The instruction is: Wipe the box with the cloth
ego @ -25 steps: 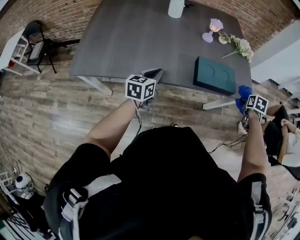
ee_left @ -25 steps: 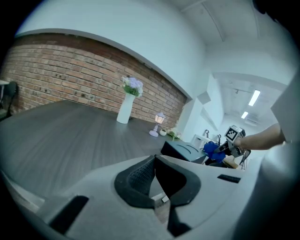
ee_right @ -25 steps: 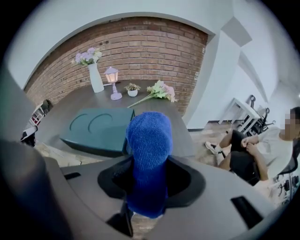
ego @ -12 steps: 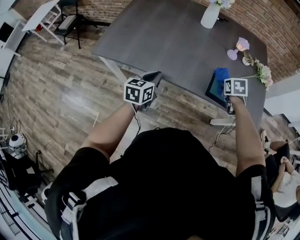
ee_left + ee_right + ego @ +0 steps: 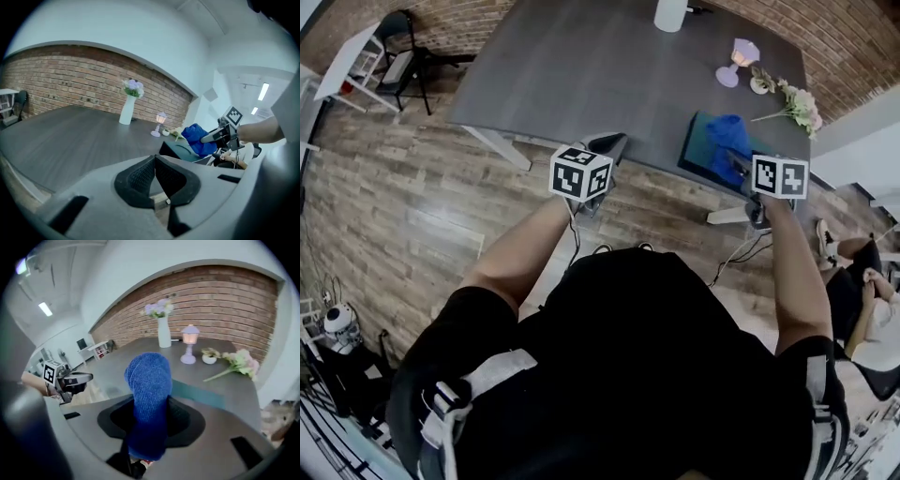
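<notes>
A: What changed?
B: The right gripper (image 5: pixel 746 169) has swung in from off the table's edge. The bunched blue knitted cloth (image 5: pixel 149 394) now hangs over the flat dark-teal rectangular box (image 5: pixel 696 145), not beside it as a second ago.
A: Jaws?
B: The right ones are clamped on the cloth's lower end. The left gripper (image 5: pixel 154 161) has its pads pressed together with nothing between them. It hovers at the near edge of the grey wood-grain table (image 5: pixel 572 66), well apart from the box, same spot as before.
A: Box where?
B: Flat on the table near its front right corner, nearer than the small purple lamp (image 5: pixel 734 58) and the pale flower sprig (image 5: pixel 792 94).
A: Contact yet?
B: The left gripper view suggests the cloth rests on the box top, but I can't confirm it. My read: approach finished, wiping stroke comes next.
</notes>
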